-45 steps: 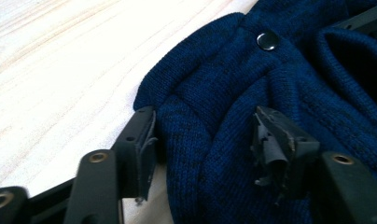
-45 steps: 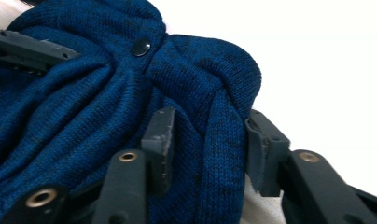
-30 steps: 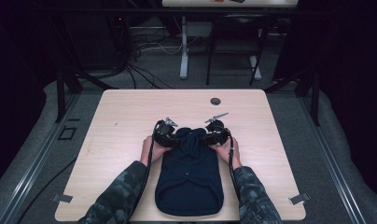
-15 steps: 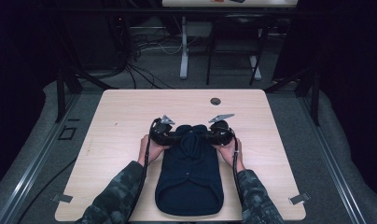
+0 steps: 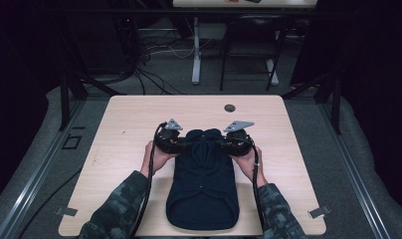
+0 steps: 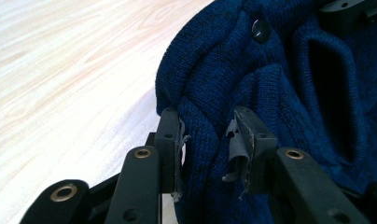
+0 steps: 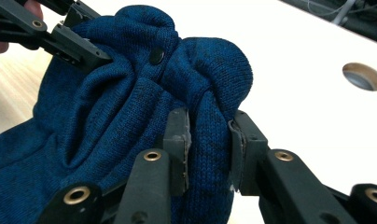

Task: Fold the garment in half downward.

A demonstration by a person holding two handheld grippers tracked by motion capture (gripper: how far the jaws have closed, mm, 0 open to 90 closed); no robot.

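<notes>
A dark blue knitted sweater (image 5: pixel 203 189) lies folded on the wooden table (image 5: pixel 129 119), its far end bunched up between the two grippers. My left gripper (image 5: pixel 181 145) is shut on a fold at the left side of that end; in the left gripper view the knit (image 6: pixel 289 84) is pinched at my left gripper (image 6: pixel 207 140), with a dark button (image 6: pixel 260 29) above. My right gripper (image 5: pixel 224 143) is shut on the right side; in the right gripper view a thick roll of knit (image 7: pixel 130 107) sits in my right gripper (image 7: pixel 209 140), and the other gripper's jaws bite the fabric at upper left.
A round cable hole (image 5: pixel 230 108) sits in the table near its far edge, also seen in the right gripper view (image 7: pixel 364 76). Table legs, cables and a chair base stand on the floor beyond. Bare wood lies on both sides of the sweater.
Both grippers have moved a little away from the person with the sweater's far end, which is bunched more tightly between them.
</notes>
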